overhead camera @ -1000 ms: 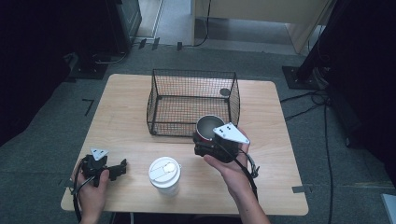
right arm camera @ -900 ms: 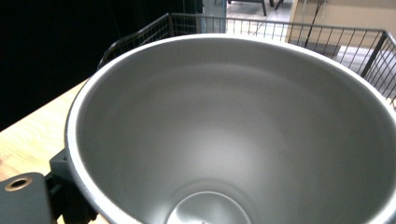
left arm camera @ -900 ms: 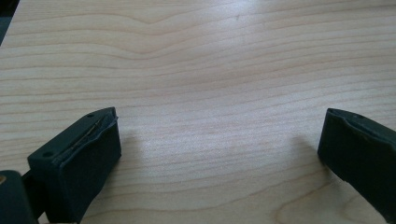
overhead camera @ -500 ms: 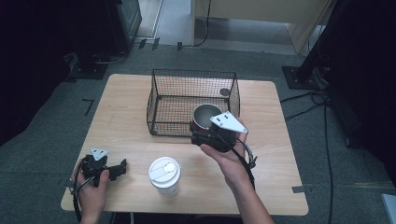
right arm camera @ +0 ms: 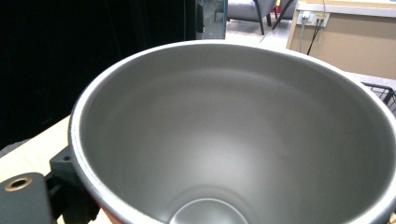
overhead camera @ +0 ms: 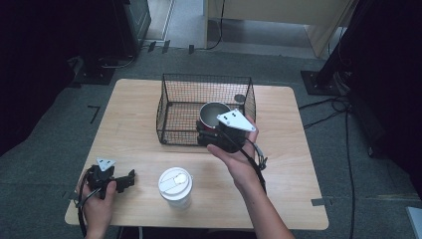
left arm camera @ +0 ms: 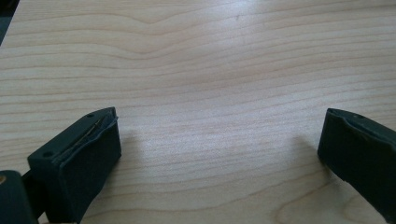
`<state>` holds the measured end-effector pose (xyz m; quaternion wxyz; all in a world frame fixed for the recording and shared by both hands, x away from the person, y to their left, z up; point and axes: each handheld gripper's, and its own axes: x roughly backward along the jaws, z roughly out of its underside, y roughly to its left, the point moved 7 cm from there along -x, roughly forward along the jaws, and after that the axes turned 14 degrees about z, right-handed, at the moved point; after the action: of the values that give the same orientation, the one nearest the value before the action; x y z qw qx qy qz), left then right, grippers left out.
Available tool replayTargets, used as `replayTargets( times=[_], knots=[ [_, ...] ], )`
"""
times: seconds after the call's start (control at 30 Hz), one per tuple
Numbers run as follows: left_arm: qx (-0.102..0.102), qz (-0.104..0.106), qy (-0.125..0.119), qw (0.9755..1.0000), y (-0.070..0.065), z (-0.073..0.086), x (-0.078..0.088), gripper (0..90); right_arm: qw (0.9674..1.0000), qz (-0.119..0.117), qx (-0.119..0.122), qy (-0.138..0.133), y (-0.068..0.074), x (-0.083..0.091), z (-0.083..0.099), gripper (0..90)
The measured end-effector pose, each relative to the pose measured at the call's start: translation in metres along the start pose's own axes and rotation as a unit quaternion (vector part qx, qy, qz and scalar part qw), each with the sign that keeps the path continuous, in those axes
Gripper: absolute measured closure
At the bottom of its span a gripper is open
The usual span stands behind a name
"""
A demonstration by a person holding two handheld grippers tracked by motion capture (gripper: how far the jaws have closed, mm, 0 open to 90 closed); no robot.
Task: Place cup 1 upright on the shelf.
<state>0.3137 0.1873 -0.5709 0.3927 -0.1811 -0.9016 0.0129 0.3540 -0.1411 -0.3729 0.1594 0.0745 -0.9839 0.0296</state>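
High view: right gripper [overhead camera: 215, 133], fingers clamped on a red metal cup [overhead camera: 214, 114], holds it above the wire basket's [overhead camera: 171, 107] near wall, at 1 o'clock from the lidded paper cup [overhead camera: 175, 185]. Clipping the rim could dislodge it. Left gripper [overhead camera: 130, 178] rests on the counter [overhead camera: 134, 134], fingers apart.

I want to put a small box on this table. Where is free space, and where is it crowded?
Free: the table left of the basket, and the right edge beyond the right gripper. Crowded: the front, with the left gripper, the white cup and the forearm. The right gripper holds the red cup over the basket's front right.
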Motion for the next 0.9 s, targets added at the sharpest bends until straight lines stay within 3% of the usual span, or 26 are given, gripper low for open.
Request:
replayTargets(
  times=[0.6,0.9],
  knots=[
    [0.0,0.0,0.0,1.0,0.0,0.0,0.0,0.0,0.9989,-0.001,-0.015,-0.045,0.003,-0.031,-0.024,7.5],
    [0.0,0.0,0.0,1.0,0.0,0.0,0.0,0.0,0.9984,0.017,-0.034,-0.043,-0.007,-0.055,-0.03,7.5]
  ],
)
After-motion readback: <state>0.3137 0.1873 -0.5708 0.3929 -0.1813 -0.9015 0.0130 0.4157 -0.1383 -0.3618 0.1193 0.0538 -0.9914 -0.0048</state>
